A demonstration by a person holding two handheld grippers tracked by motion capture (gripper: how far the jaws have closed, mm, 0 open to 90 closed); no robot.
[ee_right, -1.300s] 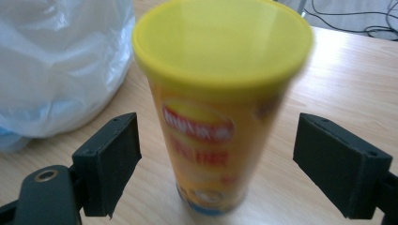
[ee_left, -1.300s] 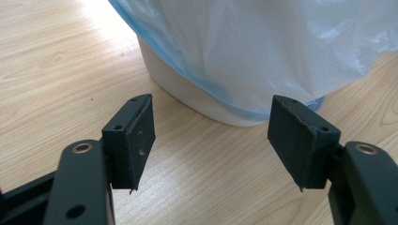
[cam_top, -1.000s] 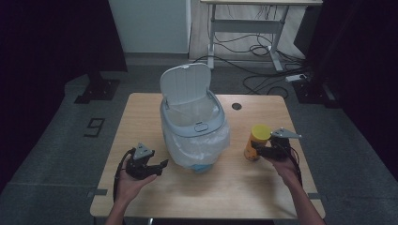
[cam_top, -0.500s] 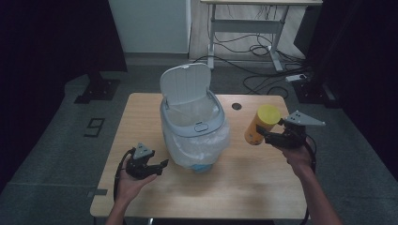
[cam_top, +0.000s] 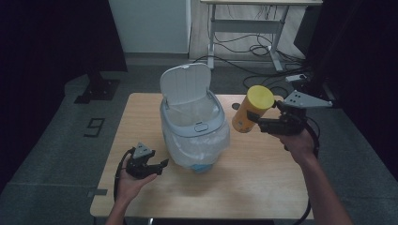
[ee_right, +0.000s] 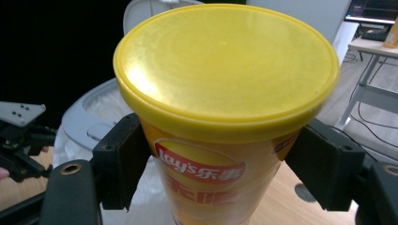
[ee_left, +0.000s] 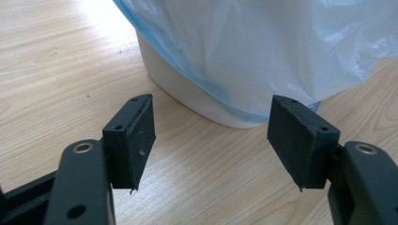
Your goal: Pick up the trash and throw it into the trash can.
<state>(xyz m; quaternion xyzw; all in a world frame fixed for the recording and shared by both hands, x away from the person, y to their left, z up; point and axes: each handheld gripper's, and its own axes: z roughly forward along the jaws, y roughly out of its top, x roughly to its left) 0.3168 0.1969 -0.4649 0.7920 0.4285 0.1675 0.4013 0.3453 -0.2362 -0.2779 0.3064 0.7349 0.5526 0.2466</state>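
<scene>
Just one can (cam_top: 251, 108), one bin (cam_top: 193, 122)

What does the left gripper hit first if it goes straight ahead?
Probably the white base of the lidded plastic bin, just under the translucent blue-tinted bag draped over it. The left gripper is open with only bare wooden table before that; depth is uncertain.

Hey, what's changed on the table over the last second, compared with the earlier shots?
The right gripper, shut on the yellow-lidded chip can, has lifted it off the table and carried it up and toward the open trash bin; the can now hangs tilted beside the bin's rim. The left gripper stayed open, low by the bin's base, and the bin with its lid raised did not move.
</scene>
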